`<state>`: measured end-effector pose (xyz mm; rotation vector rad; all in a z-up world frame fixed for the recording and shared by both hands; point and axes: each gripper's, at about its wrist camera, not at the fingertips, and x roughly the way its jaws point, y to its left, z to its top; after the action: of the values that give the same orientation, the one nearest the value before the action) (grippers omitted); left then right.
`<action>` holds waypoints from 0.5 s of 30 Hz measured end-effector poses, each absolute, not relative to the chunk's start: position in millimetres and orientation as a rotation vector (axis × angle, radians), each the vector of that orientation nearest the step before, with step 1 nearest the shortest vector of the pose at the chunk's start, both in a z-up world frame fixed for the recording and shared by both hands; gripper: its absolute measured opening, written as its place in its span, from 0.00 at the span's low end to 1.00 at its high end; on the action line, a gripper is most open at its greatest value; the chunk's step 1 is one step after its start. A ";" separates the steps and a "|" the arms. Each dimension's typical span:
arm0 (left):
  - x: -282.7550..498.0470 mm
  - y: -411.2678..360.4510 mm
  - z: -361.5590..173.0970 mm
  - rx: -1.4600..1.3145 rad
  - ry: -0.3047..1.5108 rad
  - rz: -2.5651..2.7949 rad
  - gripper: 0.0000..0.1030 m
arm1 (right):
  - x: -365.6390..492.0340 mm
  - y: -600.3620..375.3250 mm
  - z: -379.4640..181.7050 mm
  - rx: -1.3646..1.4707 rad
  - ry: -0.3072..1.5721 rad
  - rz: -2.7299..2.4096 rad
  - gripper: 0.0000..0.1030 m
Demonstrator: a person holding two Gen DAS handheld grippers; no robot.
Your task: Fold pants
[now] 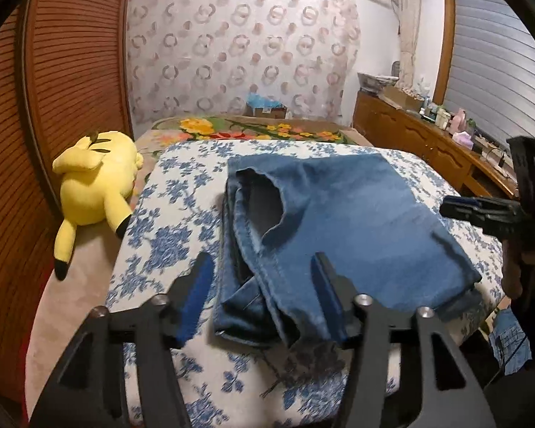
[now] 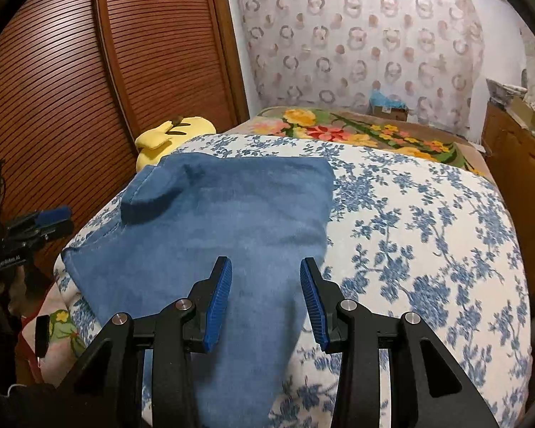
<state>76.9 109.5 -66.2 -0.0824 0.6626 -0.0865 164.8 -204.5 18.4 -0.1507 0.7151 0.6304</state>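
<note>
Blue jeans [image 1: 339,214] lie folded in a thick stack on the white-and-blue floral bedspread [image 1: 174,214]; a leg opening shows at their left side. They also show in the right wrist view [image 2: 232,221]. My left gripper [image 1: 264,267] is open, its fingers apart over the jeans' near left corner, holding nothing. My right gripper [image 2: 265,274] is open and empty above the jeans' near edge. The right gripper also shows in the left wrist view [image 1: 456,208], at the jeans' right edge. The left gripper shows at the left edge of the right wrist view [image 2: 53,219].
A yellow plush toy [image 1: 96,185] lies on the bed's left side by brown slatted doors [image 1: 64,71]. A flowered blanket [image 2: 356,128] covers the far end of the bed. A cluttered wooden dresser [image 1: 428,135] stands to the right. A cardboard box [image 1: 267,108] sits by the curtain.
</note>
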 end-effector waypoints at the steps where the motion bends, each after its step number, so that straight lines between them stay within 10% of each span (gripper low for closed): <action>1: 78.9 108.4 -66.3 -0.083 0.666 -0.087 0.58 | 161.8 -207.0 18.8 -0.155 0.710 0.629 0.40; 15: 92.2 79.3 -65.6 -0.030 0.687 -0.097 0.59 | 140.6 -222.5 6.2 -0.141 0.723 0.617 0.49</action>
<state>92.2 79.3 -65.6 -0.0303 0.6866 -0.0975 140.6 -222.5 6.2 -0.1414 0.7225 0.6173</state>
